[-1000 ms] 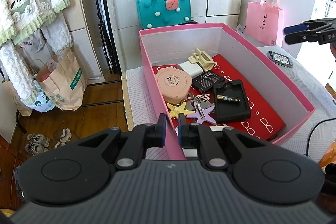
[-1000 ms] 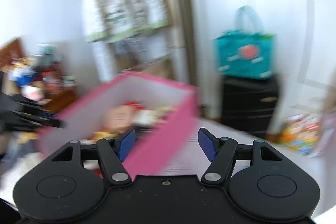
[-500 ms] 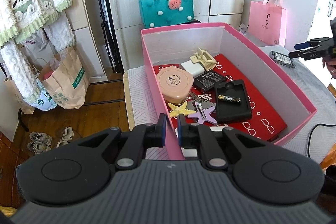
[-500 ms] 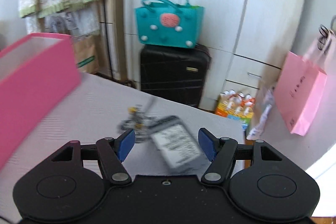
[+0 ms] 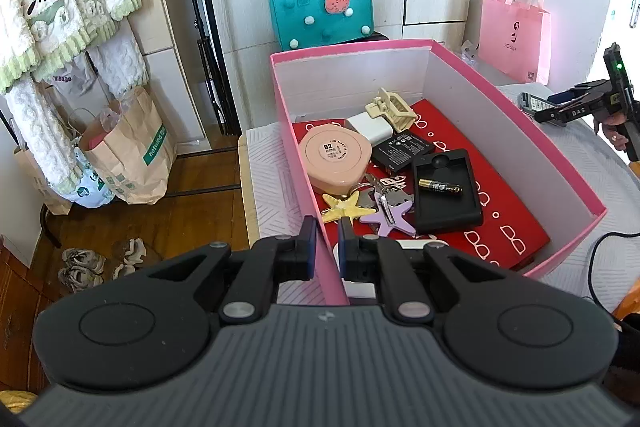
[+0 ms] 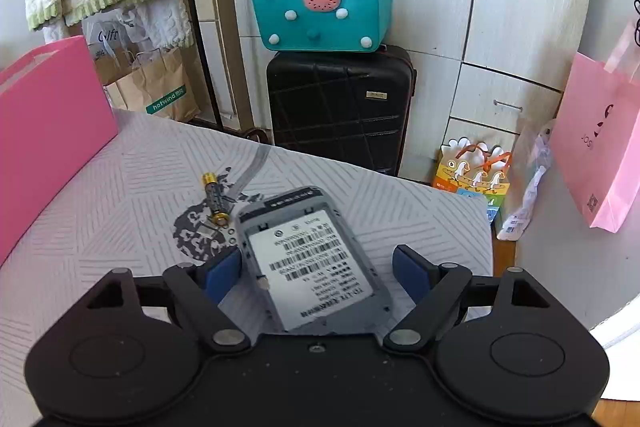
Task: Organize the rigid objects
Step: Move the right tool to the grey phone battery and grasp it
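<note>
Since the earlier frame our R gripper [image 6: 316, 267] dropped over the phone [image 6: 310, 259], jaws opening, nothing pinched; stiff, slick, so we'd grab its long edges. L gripper [image 5: 324, 241] clamps box wall [image 5: 320, 251].

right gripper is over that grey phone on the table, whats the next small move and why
Probably close the right gripper on the phone. Its jaws are opening, the phone lies flat between them untouched, and a battery sits just beyond it. The left gripper is shut on the pink box wall, steadying it to take the phone.
</note>
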Motion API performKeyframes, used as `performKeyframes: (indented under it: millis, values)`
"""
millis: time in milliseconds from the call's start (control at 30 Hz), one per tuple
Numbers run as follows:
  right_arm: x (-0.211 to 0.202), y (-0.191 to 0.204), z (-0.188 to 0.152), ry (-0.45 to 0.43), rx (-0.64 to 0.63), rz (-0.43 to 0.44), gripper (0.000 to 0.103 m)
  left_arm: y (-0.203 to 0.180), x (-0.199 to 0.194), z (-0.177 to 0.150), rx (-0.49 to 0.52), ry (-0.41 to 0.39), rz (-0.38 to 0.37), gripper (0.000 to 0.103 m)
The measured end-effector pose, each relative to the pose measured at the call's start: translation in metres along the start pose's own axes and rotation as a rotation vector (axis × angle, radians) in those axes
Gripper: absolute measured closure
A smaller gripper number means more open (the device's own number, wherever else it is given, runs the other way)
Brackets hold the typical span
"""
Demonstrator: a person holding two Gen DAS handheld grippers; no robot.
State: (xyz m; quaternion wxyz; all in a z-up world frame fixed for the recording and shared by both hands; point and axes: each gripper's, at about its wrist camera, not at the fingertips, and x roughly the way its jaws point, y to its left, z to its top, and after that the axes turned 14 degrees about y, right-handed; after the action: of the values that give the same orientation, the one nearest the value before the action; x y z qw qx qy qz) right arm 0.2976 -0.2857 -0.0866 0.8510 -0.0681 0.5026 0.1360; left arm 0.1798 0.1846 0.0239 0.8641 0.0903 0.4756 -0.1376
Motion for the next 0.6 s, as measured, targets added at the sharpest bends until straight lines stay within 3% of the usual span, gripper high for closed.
performKeyframes:
  millis: [133, 233, 433, 600]
  values:
    - [-0.007, -0.001, 0.003, 0.047, 0.102, -0.024, 0.032, -0.001, 0.001, 0.000, 0.004, 0.003, 0.008, 0.093]
    - [-0.013, 0.006, 0.000, 0.089, 0.152, -0.053, 0.037, -0.002, 0.001, 0.000, 0.007, 0.004, 0.011, 0.093]
    - [-0.026, 0.034, -0.017, 0.148, 0.158, -0.062, 0.037, -0.003, 0.001, 0.001, 0.009, 0.005, 0.019, 0.093]
    - [-0.023, 0.041, -0.018, 0.114, 0.150, -0.055, 0.033, -0.004, 0.001, 0.000, 0.013, 0.005, 0.022, 0.093]
